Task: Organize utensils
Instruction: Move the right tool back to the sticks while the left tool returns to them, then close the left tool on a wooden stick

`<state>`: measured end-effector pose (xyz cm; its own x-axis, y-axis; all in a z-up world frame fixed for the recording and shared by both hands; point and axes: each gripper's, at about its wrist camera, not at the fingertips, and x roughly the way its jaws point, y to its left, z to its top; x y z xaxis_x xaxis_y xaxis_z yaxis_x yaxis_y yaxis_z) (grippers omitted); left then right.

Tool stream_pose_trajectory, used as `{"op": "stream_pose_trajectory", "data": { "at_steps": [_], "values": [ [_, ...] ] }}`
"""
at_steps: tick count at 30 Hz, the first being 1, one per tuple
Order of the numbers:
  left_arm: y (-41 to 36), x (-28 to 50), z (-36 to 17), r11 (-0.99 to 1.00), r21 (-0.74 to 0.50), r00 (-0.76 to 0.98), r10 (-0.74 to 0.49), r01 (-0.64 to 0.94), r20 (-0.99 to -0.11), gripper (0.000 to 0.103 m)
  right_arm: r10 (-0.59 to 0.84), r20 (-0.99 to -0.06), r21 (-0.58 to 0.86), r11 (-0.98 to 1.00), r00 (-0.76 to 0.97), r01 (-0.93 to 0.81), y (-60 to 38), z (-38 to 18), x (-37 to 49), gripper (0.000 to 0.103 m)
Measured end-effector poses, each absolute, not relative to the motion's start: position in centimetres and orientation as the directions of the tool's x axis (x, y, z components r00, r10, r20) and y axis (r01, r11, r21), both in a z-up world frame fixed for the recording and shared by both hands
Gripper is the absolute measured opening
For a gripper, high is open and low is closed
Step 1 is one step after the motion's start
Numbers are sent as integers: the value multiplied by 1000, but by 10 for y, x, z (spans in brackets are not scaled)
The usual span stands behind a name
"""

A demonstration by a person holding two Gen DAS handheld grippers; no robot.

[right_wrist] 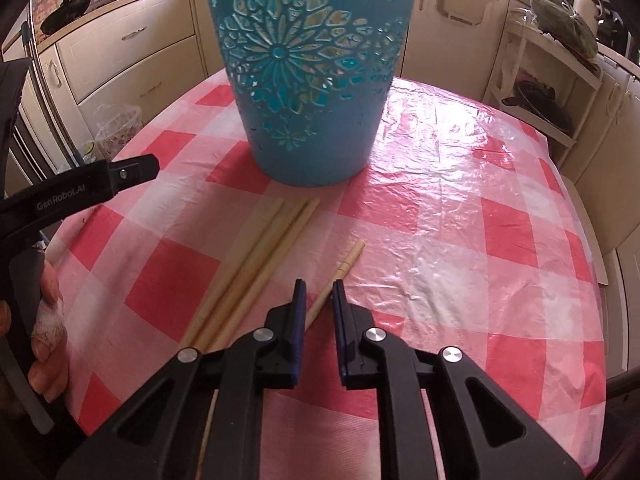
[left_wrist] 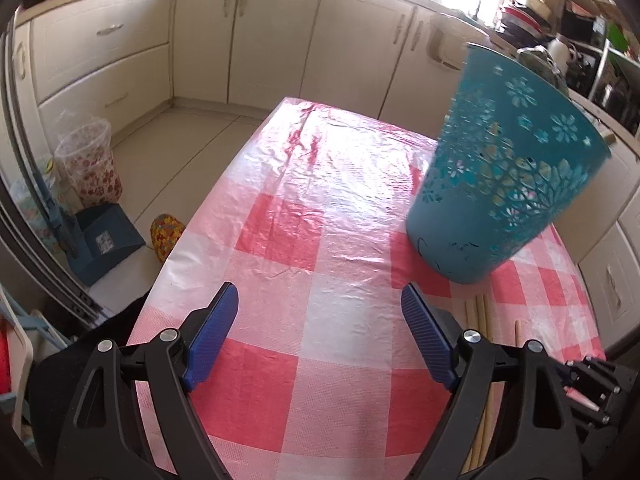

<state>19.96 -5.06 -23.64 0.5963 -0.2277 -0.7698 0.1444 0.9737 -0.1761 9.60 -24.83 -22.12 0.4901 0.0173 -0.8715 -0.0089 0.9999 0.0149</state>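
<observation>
Chopsticks (right_wrist: pixel 256 268) lie on the checked desk (right_wrist: pixel 460 240) before the blue basket (right_wrist: pixel 312 80). Right tool (right_wrist: pixel 320 292), tilted downward, nearly closed around one chopstick (right_wrist: pixel 340 276); left tool (left_wrist: pixel 320 304) hovers wide open, empty.

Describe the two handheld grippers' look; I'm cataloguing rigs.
Both the left gripper and right gripper have black angular linkage arms with silver pivot bolts and blue ribbed fingers. The left one's body reads "GenRobot.AI". A white bandage wraps one finger.
</observation>
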Motion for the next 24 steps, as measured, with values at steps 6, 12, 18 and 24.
{"op": "stream_pose_trajectory", "data": {
  "at_steps": [6,12,18,24],
  "values": [
    [-95,186,-230,947,-111,559,-271,303,-783,82,87,-841,121,992,534,29,-271,-224,84,14],
    [-124,184,-232,932,-57,522,-250,358,-815,82,131,-831,182,982,540,41,-281,-223,86,14],
    [-142,184,-246,927,3,485,-193,374,-853,82,165,-822,232,971,545,56,-289,-224,84,14],
    [-139,187,-251,941,20,469,-150,339,-870,82,186,-815,259,964,548,58,-291,-223,83,16]
  ]
}}
